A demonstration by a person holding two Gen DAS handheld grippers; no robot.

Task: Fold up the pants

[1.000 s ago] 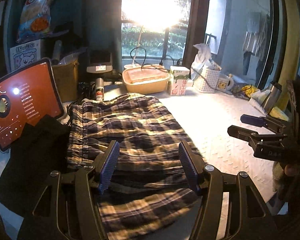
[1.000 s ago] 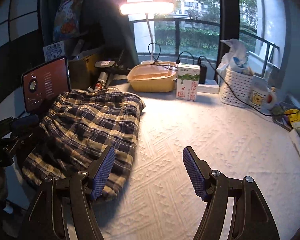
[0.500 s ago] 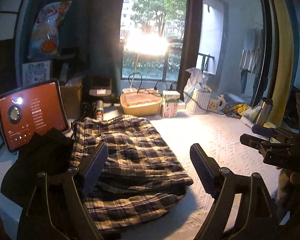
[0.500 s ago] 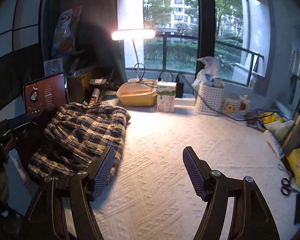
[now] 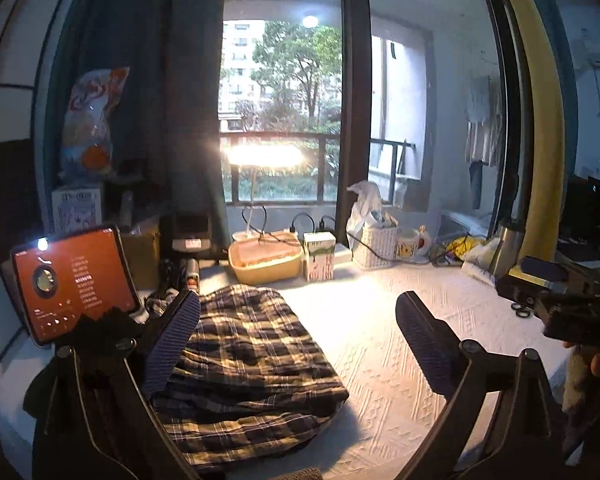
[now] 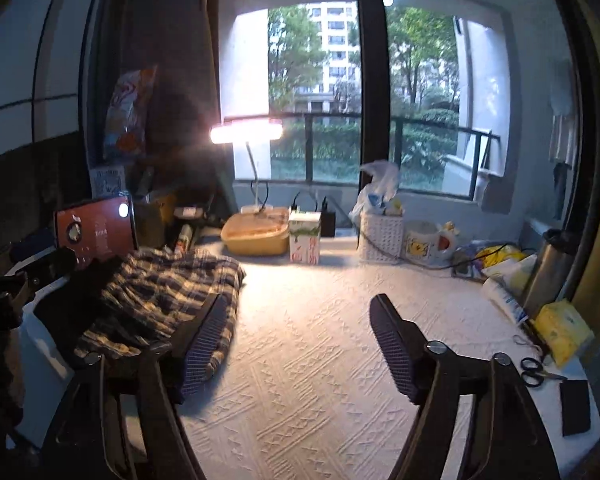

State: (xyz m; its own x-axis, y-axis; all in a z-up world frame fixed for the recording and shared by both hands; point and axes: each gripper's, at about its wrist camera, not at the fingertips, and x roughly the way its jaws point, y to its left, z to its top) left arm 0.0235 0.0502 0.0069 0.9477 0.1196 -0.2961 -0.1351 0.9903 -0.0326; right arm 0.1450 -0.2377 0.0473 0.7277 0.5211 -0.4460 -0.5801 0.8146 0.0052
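The plaid pants (image 5: 252, 364) lie folded in a bundle on the left part of the white textured table (image 5: 400, 344). My left gripper (image 5: 300, 340) hovers above and in front of the bundle, its jaws opening wide with nothing between them. In the right wrist view the pants (image 6: 168, 300) sit at the left, and my right gripper (image 6: 300, 344) is raised over bare tabletop (image 6: 320, 360) beside them, its jaws also opening and empty. The right gripper (image 5: 556, 292) shows at the right edge of the left wrist view.
A lit red tablet (image 5: 74, 280) and dark cloth (image 5: 96, 344) stand left of the pants. Along the back are a desk lamp (image 5: 264, 156), a yellow tub (image 5: 266, 260), a carton (image 5: 319, 256), a white basket (image 5: 374, 244) and a mug (image 6: 428, 244). Scissors (image 6: 534, 372) and a steel flask (image 6: 550, 272) lie right.
Both grippers rose and drew back from the pants and tilted upward, so more window shows. The left jaws spread much wider, and the right jaws widened slightly. The pants stayed put.
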